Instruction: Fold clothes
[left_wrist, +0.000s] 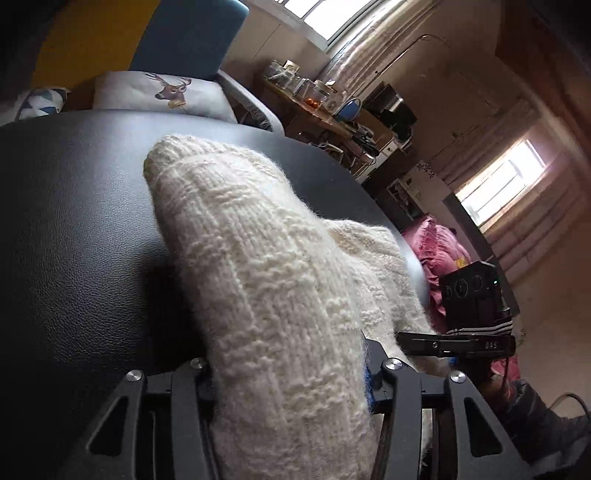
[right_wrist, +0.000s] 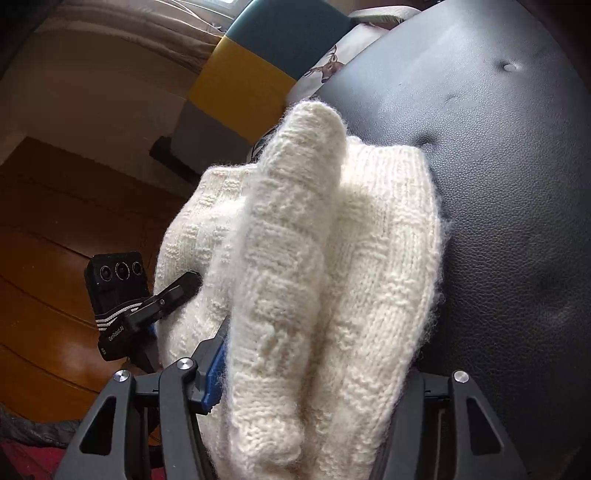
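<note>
We have both tongs, the left gripper (left_wrist: 291, 373) and right gripper (right_wrist: 306, 373), clenched on the cream knit sweater (left_wrist: 258, 266), bunched on the black cushion (left_wrist: 74, 221). It runs toward twelve o'clock. It looks soft, thick and floppy, so we judge gathered edges the best hold.

"GenRobot.AI" on left gripper (right_wrist: 177, 291); other txt unreadable.

Both hand-held grippers (left_wrist: 291, 373) (right_wrist: 314, 369) clamped, angled down

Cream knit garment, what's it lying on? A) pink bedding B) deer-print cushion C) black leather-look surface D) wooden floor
C: in both wrist views the cream knit garment spreads over the black leather-look surface, while the deer-print cushion sits beyond its far edge.
</note>
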